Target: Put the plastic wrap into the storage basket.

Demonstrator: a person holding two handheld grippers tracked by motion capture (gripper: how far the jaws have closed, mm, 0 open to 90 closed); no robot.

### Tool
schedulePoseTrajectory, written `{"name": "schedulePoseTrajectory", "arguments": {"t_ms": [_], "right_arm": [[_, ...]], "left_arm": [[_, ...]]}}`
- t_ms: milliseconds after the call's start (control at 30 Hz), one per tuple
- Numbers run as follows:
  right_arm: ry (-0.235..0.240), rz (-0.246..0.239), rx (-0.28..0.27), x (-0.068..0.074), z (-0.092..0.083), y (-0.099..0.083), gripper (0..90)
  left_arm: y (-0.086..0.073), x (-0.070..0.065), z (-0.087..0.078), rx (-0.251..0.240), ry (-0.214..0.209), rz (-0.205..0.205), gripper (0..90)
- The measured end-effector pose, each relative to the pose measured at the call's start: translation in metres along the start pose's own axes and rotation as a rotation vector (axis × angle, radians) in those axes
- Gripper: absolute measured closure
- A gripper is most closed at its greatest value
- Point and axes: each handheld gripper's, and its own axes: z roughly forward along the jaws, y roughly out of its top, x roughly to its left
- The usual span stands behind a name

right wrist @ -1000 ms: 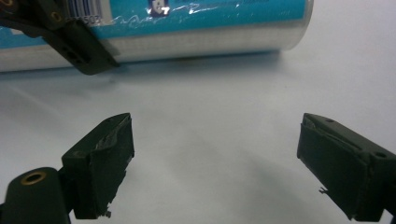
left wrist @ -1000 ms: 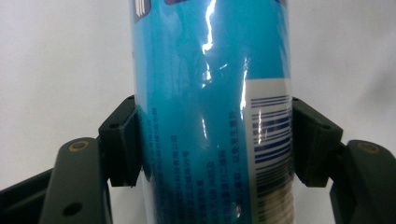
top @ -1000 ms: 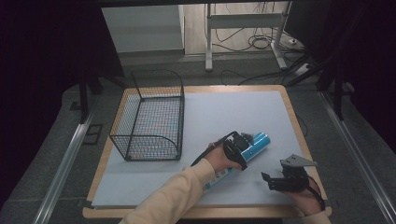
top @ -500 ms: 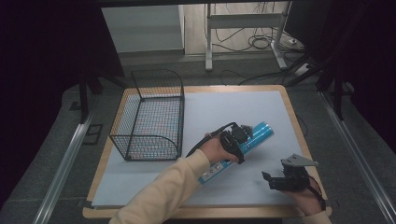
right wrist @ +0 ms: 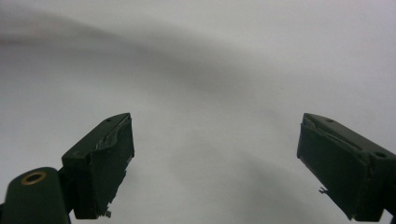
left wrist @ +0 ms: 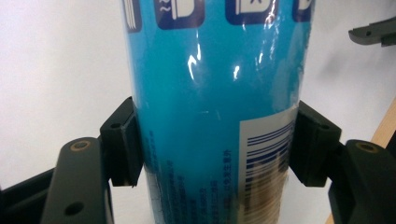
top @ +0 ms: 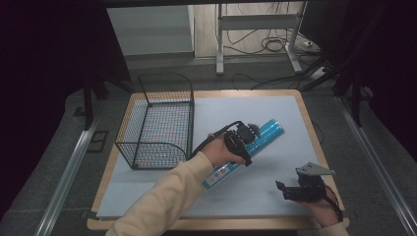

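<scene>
Left hand-held gripper [left wrist: 212, 149] pinching a glossy blue cylindrical tube [top: 248, 147] just right of the wire-mesh basket [top: 160, 125]; right hand-held gripper [right wrist: 215, 163] spread, near-right.

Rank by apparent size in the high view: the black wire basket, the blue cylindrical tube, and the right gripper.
1. Black wire basket, clearly the largest.
2. Blue cylindrical tube, long but narrow, clamped in the left gripper and partly hidden by the hand.
3. Right gripper, smallest, though nearest the camera.

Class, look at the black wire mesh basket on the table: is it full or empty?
Empty. Through the black wire mesh basket the high view shows just bare floor mesh; the blue cylindrical tube is outside, clamped in the left gripper.
</scene>
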Motion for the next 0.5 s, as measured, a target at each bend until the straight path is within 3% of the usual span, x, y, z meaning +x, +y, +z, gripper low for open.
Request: {"name": "schedulePoseTrajectory", "arguments": {"t_ms": [500], "right_arm": [[0.001, 0.001, 0.002, -0.001, 0.001, 0.000, 11.2]], "left_arm": [[0.003, 0.015, -0.012, 0.001, 0.012, -0.007, 32.0]]}}
